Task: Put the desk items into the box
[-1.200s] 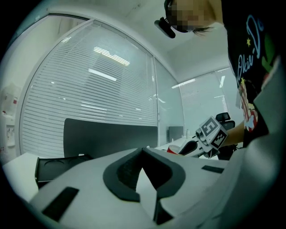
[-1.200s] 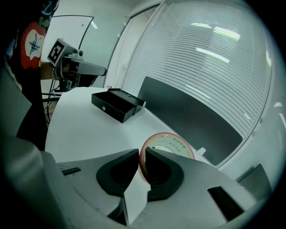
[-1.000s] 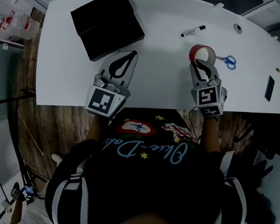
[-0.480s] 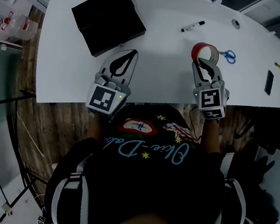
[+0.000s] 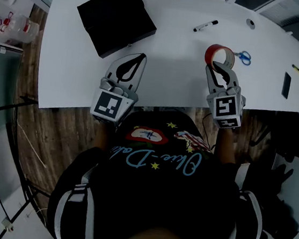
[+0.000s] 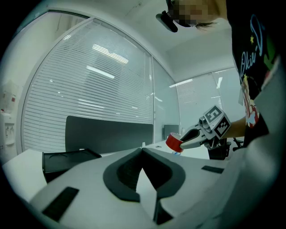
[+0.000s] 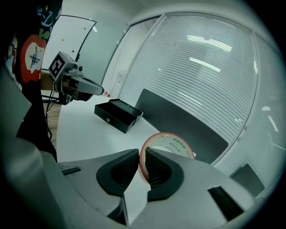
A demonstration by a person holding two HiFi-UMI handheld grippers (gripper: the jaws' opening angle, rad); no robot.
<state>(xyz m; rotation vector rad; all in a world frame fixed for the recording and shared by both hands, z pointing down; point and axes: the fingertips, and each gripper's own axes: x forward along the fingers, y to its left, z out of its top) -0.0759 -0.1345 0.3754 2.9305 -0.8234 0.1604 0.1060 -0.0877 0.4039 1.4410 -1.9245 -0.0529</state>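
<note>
Pinches the thin wall of the red tape roll (image 5: 218, 53) in the right tongs (image 5: 219, 66), one jaw inside the ring and one outside, well to the right of the black box (image 5: 117, 17). Holds the left tongs (image 5: 141, 57) clenched on nothing, just below the box's near corner.

Risks losing the roll on the way over the tabletop (image 5: 165, 83): bites only a narrow rim (little pad contact), so could let it swivel or slip out on a quick swing. Could also clip the idle left tongs beside the box. Seems to face a shut box, so may end up dropping the roll on top rather than inside.
</note>
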